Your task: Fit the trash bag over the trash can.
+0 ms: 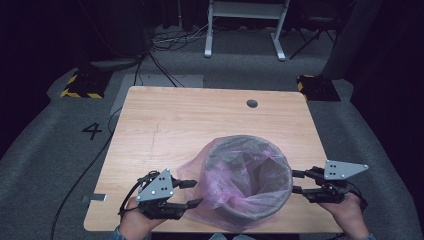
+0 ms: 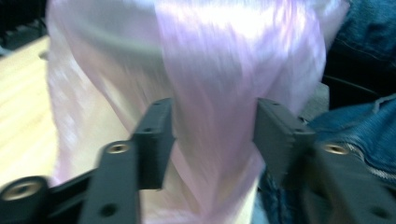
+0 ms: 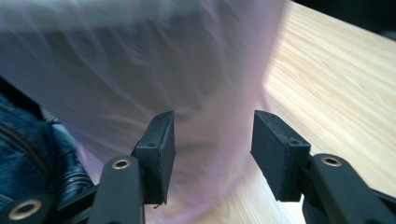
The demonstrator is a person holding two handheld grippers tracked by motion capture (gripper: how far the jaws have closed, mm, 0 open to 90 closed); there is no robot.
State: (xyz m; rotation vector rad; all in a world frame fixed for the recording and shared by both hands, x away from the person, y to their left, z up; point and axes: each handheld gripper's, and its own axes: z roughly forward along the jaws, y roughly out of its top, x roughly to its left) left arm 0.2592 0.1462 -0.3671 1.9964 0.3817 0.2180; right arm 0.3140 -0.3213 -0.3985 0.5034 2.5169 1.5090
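While both sets of jaws stand apart with no pad pressing on anything, the left gripper (image 1: 189, 193) points at the pink bag (image 1: 220, 185) just ahead of its tips, a loose fold hanging between its jaws in the left gripper view. Opposite it, the right gripper (image 1: 298, 182) sits just beside the grey bin (image 1: 280, 195), whose bag-covered wall rises ahead of its jaws. Beneath both lies the wooden table (image 1: 170, 125); beyond the jaws, blue denim shows.

A black "4" (image 1: 92, 131) marks the grey floor (left of table).
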